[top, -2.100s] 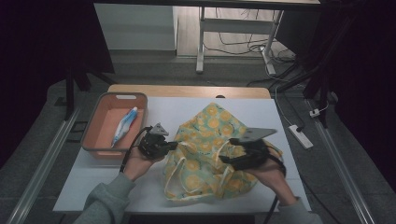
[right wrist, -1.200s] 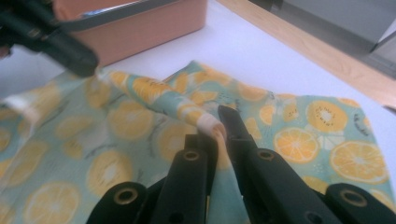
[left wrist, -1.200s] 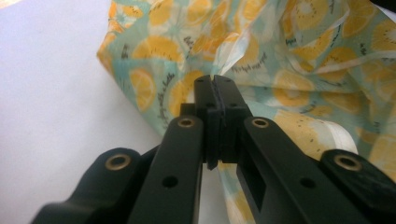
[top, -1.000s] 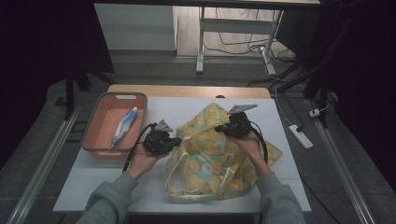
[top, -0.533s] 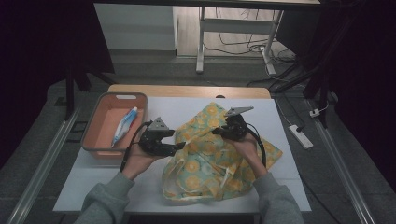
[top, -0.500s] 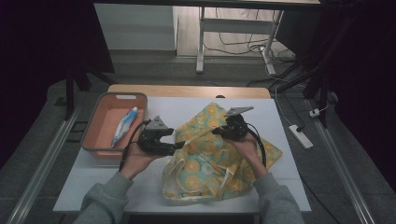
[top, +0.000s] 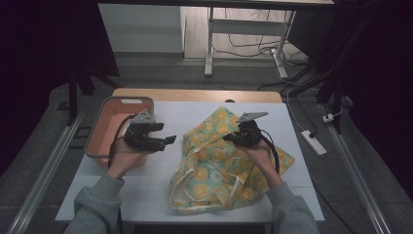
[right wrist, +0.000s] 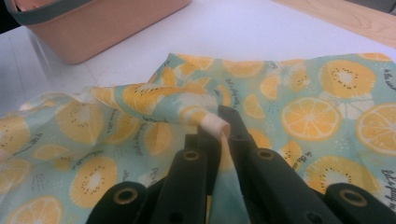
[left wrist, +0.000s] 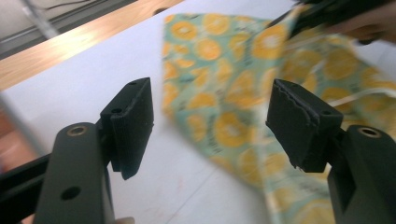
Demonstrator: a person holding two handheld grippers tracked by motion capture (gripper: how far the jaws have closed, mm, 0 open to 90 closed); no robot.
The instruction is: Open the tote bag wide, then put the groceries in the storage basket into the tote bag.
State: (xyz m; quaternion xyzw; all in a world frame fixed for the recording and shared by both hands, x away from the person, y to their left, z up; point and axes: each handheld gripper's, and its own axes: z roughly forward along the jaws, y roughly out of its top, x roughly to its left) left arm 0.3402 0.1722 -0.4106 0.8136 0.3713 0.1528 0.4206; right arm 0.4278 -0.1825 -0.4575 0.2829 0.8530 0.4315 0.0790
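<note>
A fabric tote bag (top: 221,165) with an orange-slice print lies crumpled on the white table (top: 160,185). My right gripper (top: 229,139) is shut on a fold of the bag's upper edge, lifting it slightly; in the right gripper view the jaws pinch the bag (right wrist: 327,102) and its cream strap (right wrist: 214,125). My left gripper (top: 168,141) hovers left of the bag, open, with nothing between its pads (left wrist: 133,123). The bag (left wrist: 224,107) lies ahead of it in the left gripper view.
A salmon plastic bin (top: 109,124) stands at the table's left, partly behind my left hand; the bin (right wrist: 93,23) also appears in the right gripper view. A wooden strip (top: 195,95) edges the table's far side. A power strip (top: 311,142) lies on the floor at right.
My left gripper has let go of the bag and drawn back to the left, now open. My right gripper stays shut on the bag's upper fold.
</note>
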